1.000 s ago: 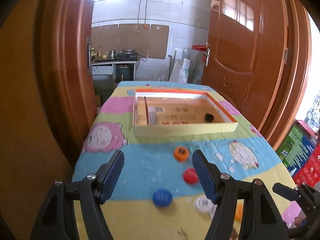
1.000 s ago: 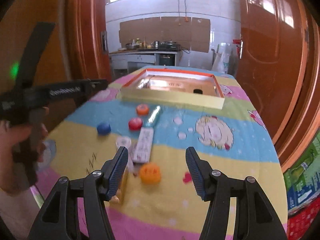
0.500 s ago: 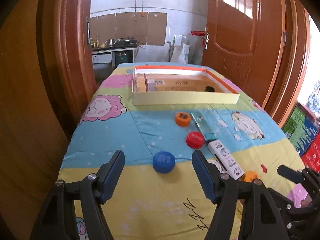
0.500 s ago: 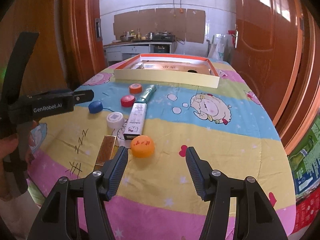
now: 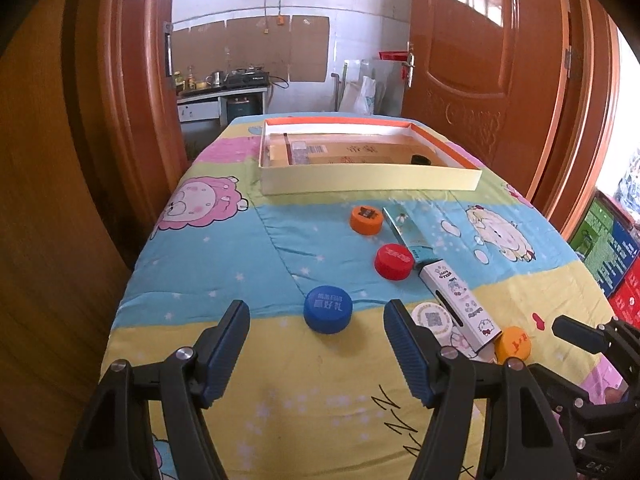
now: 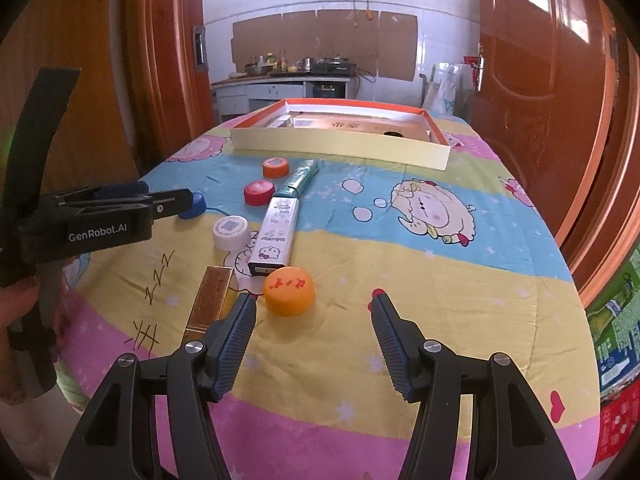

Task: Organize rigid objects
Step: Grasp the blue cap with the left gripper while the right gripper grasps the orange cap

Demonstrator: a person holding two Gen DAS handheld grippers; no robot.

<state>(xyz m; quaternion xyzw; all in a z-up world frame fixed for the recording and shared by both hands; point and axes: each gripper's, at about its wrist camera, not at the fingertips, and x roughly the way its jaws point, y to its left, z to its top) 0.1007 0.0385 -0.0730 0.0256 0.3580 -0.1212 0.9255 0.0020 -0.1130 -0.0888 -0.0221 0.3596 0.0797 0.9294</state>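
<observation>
My left gripper (image 5: 316, 322) is open and empty, just short of a blue cap (image 5: 327, 309). Beyond it lie a red cap (image 5: 393, 261), an orange cap (image 5: 366, 219), a white cap (image 5: 431, 320), a teal tube box (image 5: 405, 232) and a white cartoon box (image 5: 460, 305). My right gripper (image 6: 312, 314) is open and empty; a light-orange cap (image 6: 289, 290) sits just left of its middle, a gold flat box (image 6: 210, 300) by its left finger. A shallow yellow tray (image 5: 368, 180) with an orange rim stands farther back and holds a black item (image 5: 421, 159).
The table has a cartoon cloth (image 6: 420, 248) with rounded edges. Wooden doors (image 5: 480, 60) flank it on both sides. A kitchen counter (image 5: 224, 88) stands behind. Coloured crates (image 5: 612, 248) sit on the floor at right. The left gripper also shows in the right wrist view (image 6: 100, 216).
Both grippers have drawn back and lowered toward the near end of the table, so more of the caps and boxes shows. Both stay open and empty.
</observation>
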